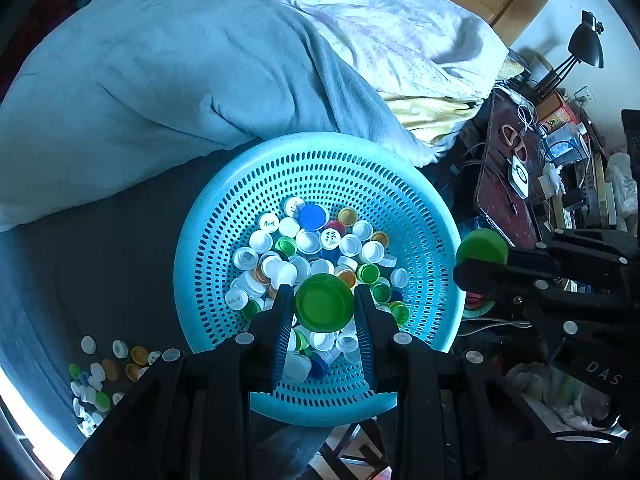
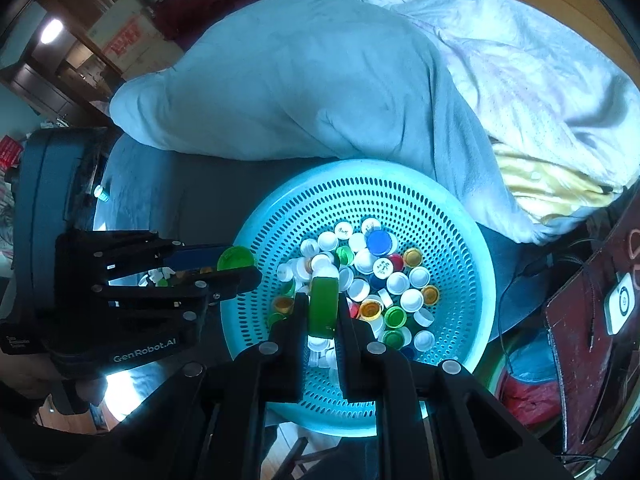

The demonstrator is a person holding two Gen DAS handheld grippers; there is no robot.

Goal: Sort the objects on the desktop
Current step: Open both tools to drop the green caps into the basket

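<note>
A turquoise perforated basket on the dark bed sheet holds several white, green, blue, orange and red bottle caps. My left gripper hangs over the basket's near side, shut on a large green cap whose flat face looks at the camera. In the right wrist view the left gripper is at the basket's left rim with that green cap. My right gripper is shut on a second green cap, held edge-on over the basket. From the left wrist it shows as the right gripper with its cap at the right rim.
A loose pile of mixed caps lies on the dark sheet left of the basket. A bulky pale blue blanket rises behind it. To the right stands a cluttered dark desk with cables and a black lamp.
</note>
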